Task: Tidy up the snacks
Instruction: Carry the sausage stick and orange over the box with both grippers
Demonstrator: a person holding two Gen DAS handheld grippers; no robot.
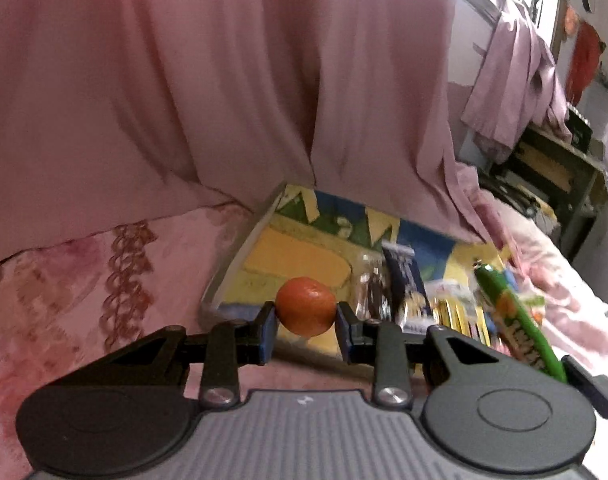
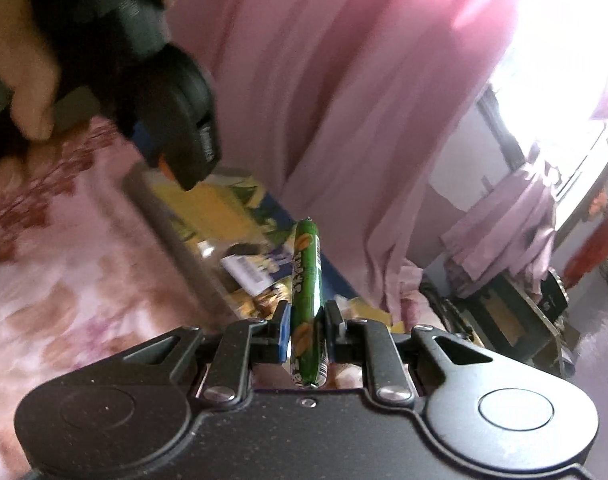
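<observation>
- Left claw [image 1: 306,328]: clamped on an orange fruit [image 1: 306,306], one blue pad on each side — the fruit sits at lower centre of the left wrist view, held above the tray [image 1: 240,256].
- Right claw [image 2: 307,330]: narrow, gripping a green snack stick [image 2: 307,292] near its lower end; the stick stands nearly upright at centre frame in the right wrist view.
- Tray: colourful printed base, lying on a pink patterned bed cover [image 1: 84,280]. It holds several snack packets [image 1: 404,292], blurred; their labels cannot be read.
- The green stick also appears at the lower right of the left wrist view.
- Upper left of the right wrist view: a hand [image 2: 20,68] carries the left claw.
- Background — pink curtain [image 1: 224,80].
</observation>
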